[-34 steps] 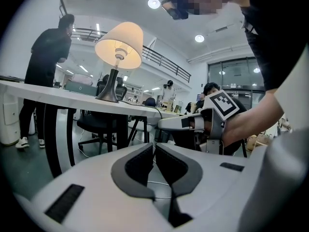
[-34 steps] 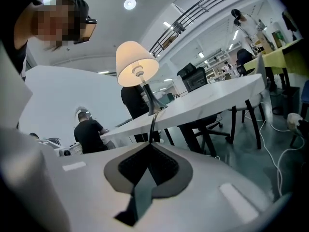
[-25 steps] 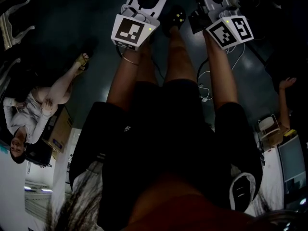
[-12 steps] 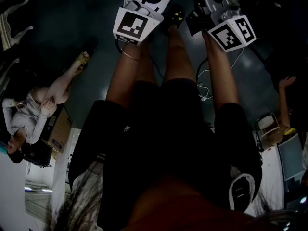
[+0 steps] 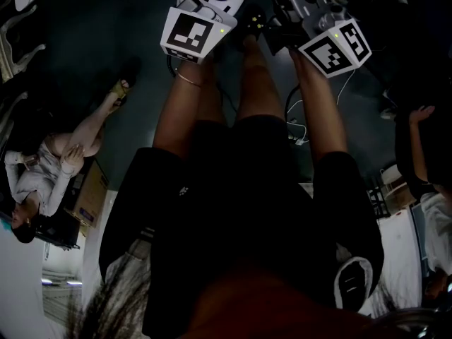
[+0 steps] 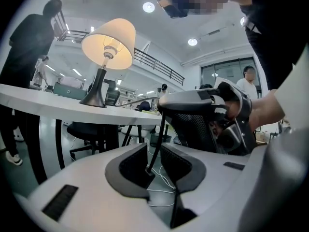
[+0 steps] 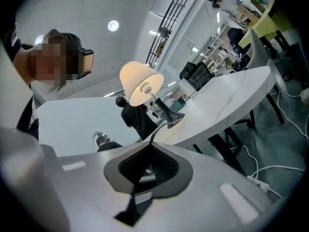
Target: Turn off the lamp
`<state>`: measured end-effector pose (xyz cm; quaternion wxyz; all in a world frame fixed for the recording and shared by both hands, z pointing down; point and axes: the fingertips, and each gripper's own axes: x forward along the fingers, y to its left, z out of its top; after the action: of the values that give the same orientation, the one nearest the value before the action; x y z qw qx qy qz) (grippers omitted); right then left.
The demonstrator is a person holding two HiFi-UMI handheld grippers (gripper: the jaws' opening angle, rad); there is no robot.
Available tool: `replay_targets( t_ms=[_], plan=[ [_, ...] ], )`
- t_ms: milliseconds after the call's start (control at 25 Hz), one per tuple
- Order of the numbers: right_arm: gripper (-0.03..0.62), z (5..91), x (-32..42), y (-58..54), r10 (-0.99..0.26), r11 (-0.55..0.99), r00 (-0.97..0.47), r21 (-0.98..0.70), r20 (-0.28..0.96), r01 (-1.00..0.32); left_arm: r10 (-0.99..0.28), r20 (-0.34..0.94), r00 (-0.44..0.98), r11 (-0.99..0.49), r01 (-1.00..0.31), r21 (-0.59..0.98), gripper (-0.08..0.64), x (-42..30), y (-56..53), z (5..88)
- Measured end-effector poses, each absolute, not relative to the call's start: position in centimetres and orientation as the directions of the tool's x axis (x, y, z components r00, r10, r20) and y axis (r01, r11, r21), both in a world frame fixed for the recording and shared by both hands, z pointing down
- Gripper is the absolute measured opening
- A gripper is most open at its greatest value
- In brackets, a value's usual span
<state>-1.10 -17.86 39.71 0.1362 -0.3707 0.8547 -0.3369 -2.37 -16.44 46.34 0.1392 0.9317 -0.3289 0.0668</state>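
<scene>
That lamp is lit at 10 o'clock on the white table. The right gripper is pinched tight on its cord, steadying it I guess. The left gripper has its jaws narrowly apart around it, probably hunting the switch.

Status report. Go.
Left gripper open, cord between its jaws. Right gripper shut on cord. Lamp lit. No obstruction seen.

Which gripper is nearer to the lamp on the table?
Right. The right gripper is shut on the cord leading to the lamp; the left gripper straddles that cord farther back.
</scene>
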Motion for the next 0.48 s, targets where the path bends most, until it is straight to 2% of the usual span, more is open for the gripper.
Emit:
replay_targets(
  t_ms=[240, 320, 480],
  plan=[
    [0.008, 39.5, -1.1, -17.9, -0.728, 0.491, -0.686, -0.703, -0.007, -0.515, -0.571, 0.207, 0.794, -0.771, -0.605, 0.197, 0.058, -1.5, -16.7, 46.1],
    [0.008, 39.5, -0.9, -17.9, -0.734, 0.491, -0.679, -0.694, -0.003, -0.527, -0.559, 0.217, 0.800, -0.782, -0.596, 0.183, 0.028, -1.2, -16.4, 45.9],
    [0.009, 39.6, -0.8, -17.9, -0.740, 0.500, -0.673, -0.657, 0.015, -0.564, -0.555, 0.231, 0.799, -0.781, -0.596, 0.188, 0.023, -1.1, -16.1, 46.0]
  ],
)
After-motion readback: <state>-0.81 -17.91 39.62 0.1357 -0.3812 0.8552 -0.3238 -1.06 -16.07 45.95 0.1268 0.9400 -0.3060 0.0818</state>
